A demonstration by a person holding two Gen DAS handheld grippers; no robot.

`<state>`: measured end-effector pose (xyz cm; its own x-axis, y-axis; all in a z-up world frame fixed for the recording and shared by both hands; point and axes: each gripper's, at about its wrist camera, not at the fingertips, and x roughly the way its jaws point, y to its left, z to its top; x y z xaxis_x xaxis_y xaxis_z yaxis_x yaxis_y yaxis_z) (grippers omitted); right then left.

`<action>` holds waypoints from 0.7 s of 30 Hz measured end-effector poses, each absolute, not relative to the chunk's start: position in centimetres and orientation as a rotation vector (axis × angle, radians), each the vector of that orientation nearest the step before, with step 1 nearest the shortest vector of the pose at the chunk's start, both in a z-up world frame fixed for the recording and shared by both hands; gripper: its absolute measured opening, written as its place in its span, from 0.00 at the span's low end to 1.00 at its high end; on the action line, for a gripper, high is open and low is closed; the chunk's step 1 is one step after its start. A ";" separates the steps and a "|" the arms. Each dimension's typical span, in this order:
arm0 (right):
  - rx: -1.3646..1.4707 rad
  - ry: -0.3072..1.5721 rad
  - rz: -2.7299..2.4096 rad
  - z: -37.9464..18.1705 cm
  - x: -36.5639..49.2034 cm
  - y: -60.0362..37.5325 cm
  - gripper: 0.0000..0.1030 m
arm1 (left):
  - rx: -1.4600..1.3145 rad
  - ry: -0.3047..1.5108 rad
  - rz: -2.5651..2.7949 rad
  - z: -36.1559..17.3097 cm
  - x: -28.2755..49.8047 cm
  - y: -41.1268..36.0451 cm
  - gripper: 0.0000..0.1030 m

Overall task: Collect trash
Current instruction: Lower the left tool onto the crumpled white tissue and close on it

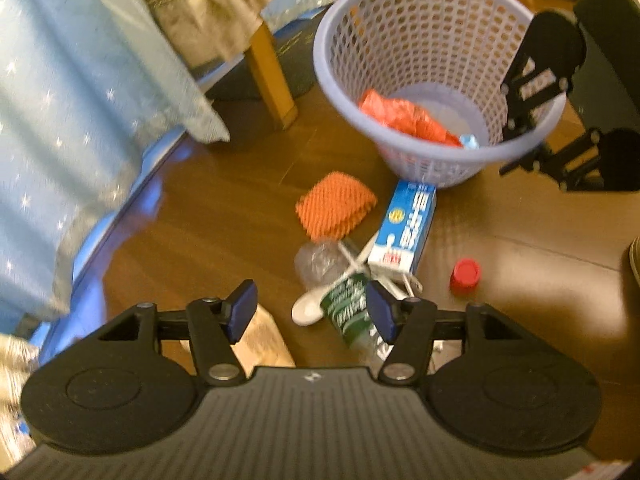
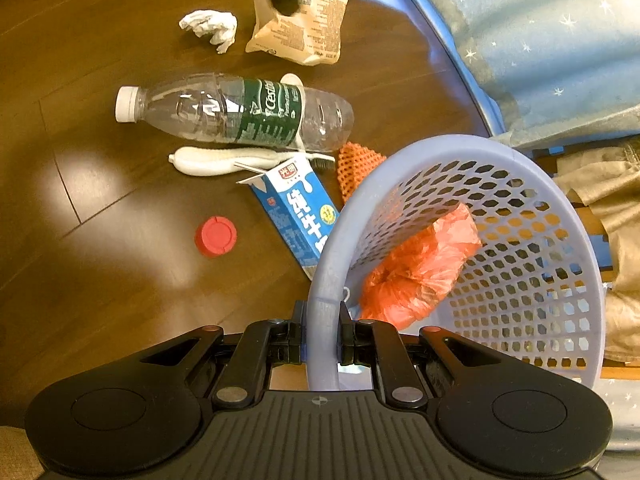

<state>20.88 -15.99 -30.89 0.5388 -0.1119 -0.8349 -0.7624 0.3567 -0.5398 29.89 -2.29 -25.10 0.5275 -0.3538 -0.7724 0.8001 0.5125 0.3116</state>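
- The right tool (image 2: 323,336) is closed tight on the rim of the purple basket (image 2: 520,184) and holds it tipped on its side.
- An orange bag (image 2: 420,264) lies inside the basket.
- The left tool (image 1: 311,308) is about half open with nothing between its blue pads (image 1: 244,308). It hangs over the trash in front of the basket.
- A clear bottle (image 2: 240,112) with a green label lies on the brown floor (image 2: 100,280), a little way from the basket.
- A white brush (image 2: 224,160) lies between the bottle and the basket.
- A blue milk box (image 2: 296,212) lies right by the basket rim, touching it or nearly so.
- An orange net (image 2: 356,164) sits just beside the basket.
- A red cap (image 2: 216,236) sits near the basket, apart from the milk box.
- A white paper ball (image 2: 210,28) and a tan paper bag (image 2: 300,28) lie far from the basket, past the bottle.
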 end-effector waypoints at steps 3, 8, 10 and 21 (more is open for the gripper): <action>-1.153 0.935 0.519 -31.0 20.9 -15.7 0.09 | 0.726 0.730 -0.746 -25.9 29.5 -1.3 0.54; -1.156 0.928 0.525 -31.1 20.8 -15.5 0.09 | 0.696 0.785 -0.726 -27.5 28.8 -0.1 0.54; -1.158 0.926 0.526 -31.2 20.8 -15.3 0.09 | 0.682 0.805 -0.723 -28.0 28.5 0.1 0.54; -1.166 0.929 0.522 -31.2 21.0 -14.9 0.09 | 0.672 0.874 -0.637 -31.8 29.3 3.0 0.54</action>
<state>21.02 -14.89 -31.22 0.5408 -0.1075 -0.8343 -0.7685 0.3401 -0.5420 29.34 2.95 -31.80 0.4897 -0.2223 -0.8431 0.7345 0.6262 0.2616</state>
